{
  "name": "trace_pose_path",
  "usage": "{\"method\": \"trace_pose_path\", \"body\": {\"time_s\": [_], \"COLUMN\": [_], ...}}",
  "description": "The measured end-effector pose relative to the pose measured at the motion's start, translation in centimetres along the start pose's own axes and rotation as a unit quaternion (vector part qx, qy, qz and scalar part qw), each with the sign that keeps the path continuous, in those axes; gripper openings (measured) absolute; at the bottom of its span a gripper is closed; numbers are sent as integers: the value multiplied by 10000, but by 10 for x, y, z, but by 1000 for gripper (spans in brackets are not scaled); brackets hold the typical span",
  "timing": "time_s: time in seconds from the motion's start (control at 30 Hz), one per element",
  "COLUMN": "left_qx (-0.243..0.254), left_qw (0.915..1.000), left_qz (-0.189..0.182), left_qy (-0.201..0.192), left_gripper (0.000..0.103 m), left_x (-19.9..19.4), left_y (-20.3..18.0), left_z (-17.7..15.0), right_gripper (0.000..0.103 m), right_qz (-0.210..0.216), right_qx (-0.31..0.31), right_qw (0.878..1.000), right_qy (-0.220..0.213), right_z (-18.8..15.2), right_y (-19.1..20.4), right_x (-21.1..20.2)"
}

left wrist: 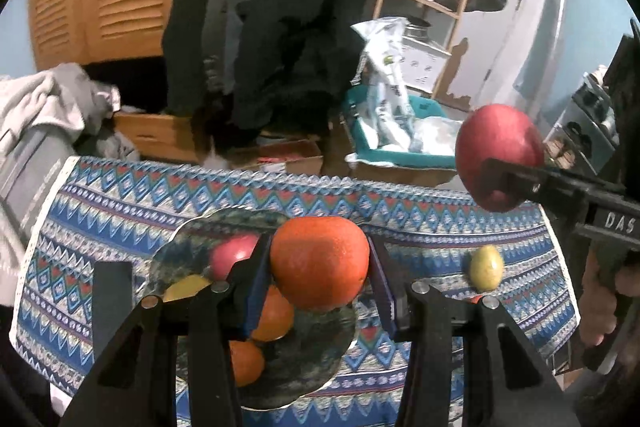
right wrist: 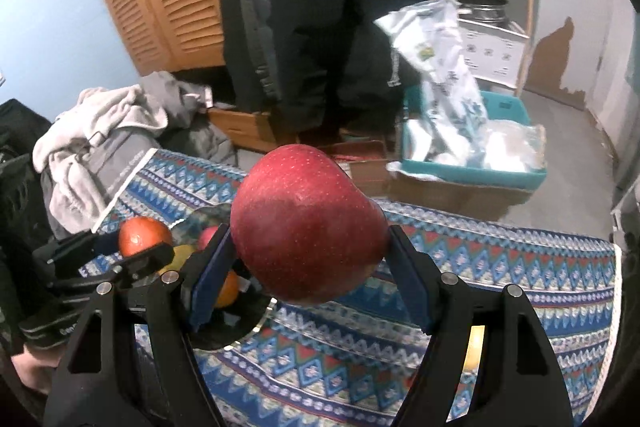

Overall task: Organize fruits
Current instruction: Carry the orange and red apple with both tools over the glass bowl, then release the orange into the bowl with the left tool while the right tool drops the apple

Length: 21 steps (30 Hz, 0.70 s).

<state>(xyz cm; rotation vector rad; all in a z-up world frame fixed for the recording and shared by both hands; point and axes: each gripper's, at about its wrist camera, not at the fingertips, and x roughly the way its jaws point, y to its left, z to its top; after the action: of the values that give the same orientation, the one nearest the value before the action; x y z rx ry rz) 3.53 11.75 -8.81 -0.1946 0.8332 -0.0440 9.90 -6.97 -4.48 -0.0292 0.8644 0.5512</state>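
Above the dark plate (left wrist: 320, 359) on the patterned tablecloth (left wrist: 120, 211), the left gripper (left wrist: 318, 267) clamps an orange (left wrist: 320, 261) for stacking beside other fruit, while the right gripper (right wrist: 310, 259) pinches a red apple (right wrist: 308, 227), seemingly awaiting its turn.

A table covered by a blue, red and white zigzag-patterned cloth (left wrist: 120, 211); on it sits a dark marbled plate (left wrist: 304, 359) holding oranges, a pink fruit and a yellow fruit. A yellow-green fruit (left wrist: 486, 267) lies on the cloth, well apart from the plate.
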Motion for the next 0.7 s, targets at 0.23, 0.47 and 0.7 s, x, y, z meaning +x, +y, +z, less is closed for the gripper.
{"method": "trace_pose_path", "body": {"time_s": [0.23, 0.47, 0.7], "left_qx": [-303, -457, -562], "left_qw": [9991, 9964, 9931], "left_qz": [123, 260, 297], "left_qy": [286, 669, 986], "left_gripper": [47, 47, 47], "left_x": [16, 39, 62], "left_y": [35, 59, 69], "left_z": [-16, -36, -51], "right_gripper": [76, 76, 76], "right_qz": [190, 279, 294], "right_qx": [-142, -253, -349], "right_qw": [9995, 9974, 9939], "right_qy": [231, 620, 1004], "right_z": [5, -2, -17], "right_y": [29, 49, 59], "right_x": [33, 68, 98]}}
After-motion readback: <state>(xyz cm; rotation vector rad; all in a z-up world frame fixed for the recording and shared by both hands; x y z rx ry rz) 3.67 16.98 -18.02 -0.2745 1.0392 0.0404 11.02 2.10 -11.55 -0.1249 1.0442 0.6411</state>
